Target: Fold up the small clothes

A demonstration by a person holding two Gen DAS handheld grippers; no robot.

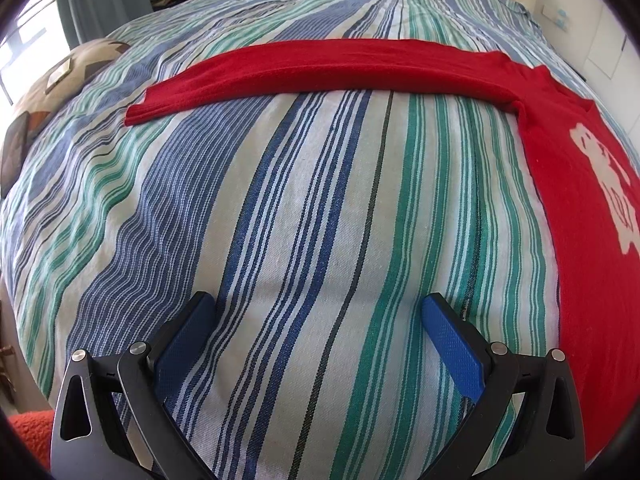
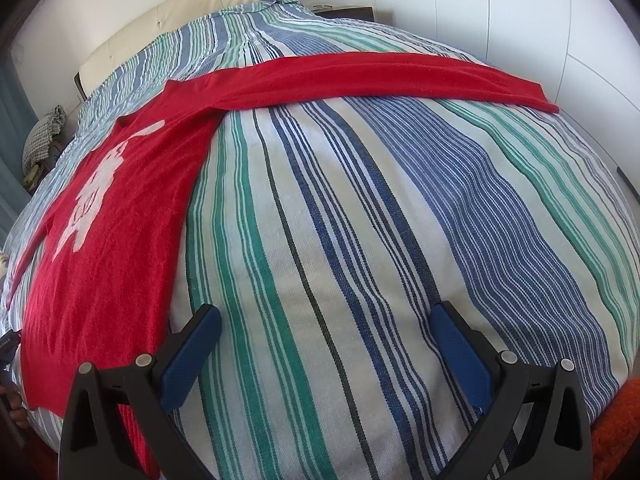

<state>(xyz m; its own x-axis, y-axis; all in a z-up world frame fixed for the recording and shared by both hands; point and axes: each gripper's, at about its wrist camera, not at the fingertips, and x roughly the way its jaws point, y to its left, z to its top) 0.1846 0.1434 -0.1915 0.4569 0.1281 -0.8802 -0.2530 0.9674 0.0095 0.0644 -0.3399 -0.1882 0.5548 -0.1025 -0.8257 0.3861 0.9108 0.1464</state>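
A red long-sleeved top with a white print lies flat on the striped bedcover. In the left wrist view its body (image 1: 576,216) fills the right edge and one sleeve (image 1: 320,68) stretches leftwards across the bed. In the right wrist view the body (image 2: 108,216) lies at the left and the other sleeve (image 2: 380,74) runs to the right. My left gripper (image 1: 320,308) hovers open over bare bedcover, left of the body and short of the sleeve. My right gripper (image 2: 326,320) is open too, its left finger (image 2: 192,352) close to the top's edge. Neither holds anything.
The striped bedcover (image 1: 280,220) covers the whole bed. A cream headboard (image 2: 180,20) and white wall panels (image 2: 520,20) stand behind. A patterned cushion (image 1: 48,92) lies at the bed's left side. Orange-red rug (image 1: 28,436) shows below the bed's near edge.
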